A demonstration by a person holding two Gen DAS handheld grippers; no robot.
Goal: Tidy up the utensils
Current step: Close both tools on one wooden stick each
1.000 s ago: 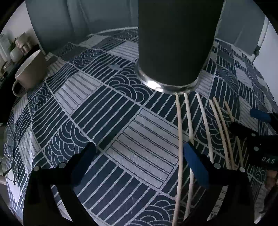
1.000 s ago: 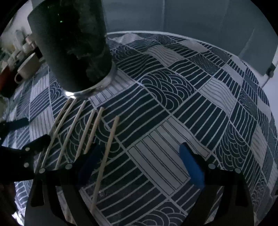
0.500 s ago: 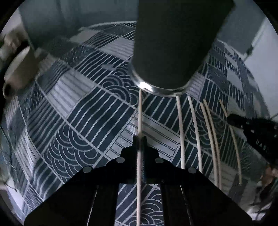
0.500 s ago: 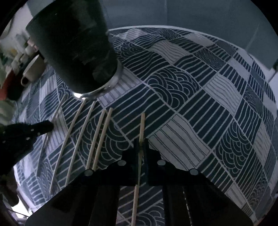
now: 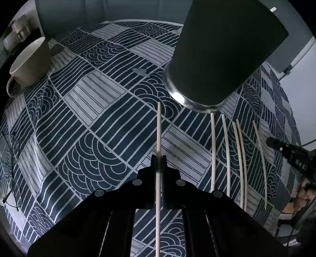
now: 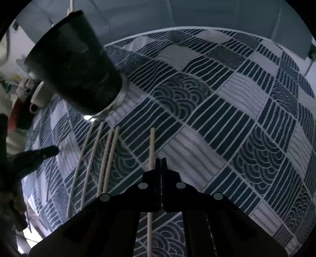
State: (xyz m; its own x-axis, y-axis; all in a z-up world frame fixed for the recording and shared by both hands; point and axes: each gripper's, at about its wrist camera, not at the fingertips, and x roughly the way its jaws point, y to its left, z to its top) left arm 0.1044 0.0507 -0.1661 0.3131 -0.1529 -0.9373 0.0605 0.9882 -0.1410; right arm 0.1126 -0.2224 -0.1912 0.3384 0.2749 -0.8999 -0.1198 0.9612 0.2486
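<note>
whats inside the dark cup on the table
The dark cup is seen from its side and base, so its inside is hidden. One pale stick tip shows above its rim, so at least one chopstick seems to stand in it. How many cannot be told.

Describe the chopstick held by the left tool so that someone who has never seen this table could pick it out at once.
Find the tall dark cylindrical holder standing on the blue-and-white patterned tablecloth. Pale chopsticks lie side by side on the cloth in front of its base. The one meant is apart from that row, on the mug's side, and alone is pinched in the left tool.
</note>
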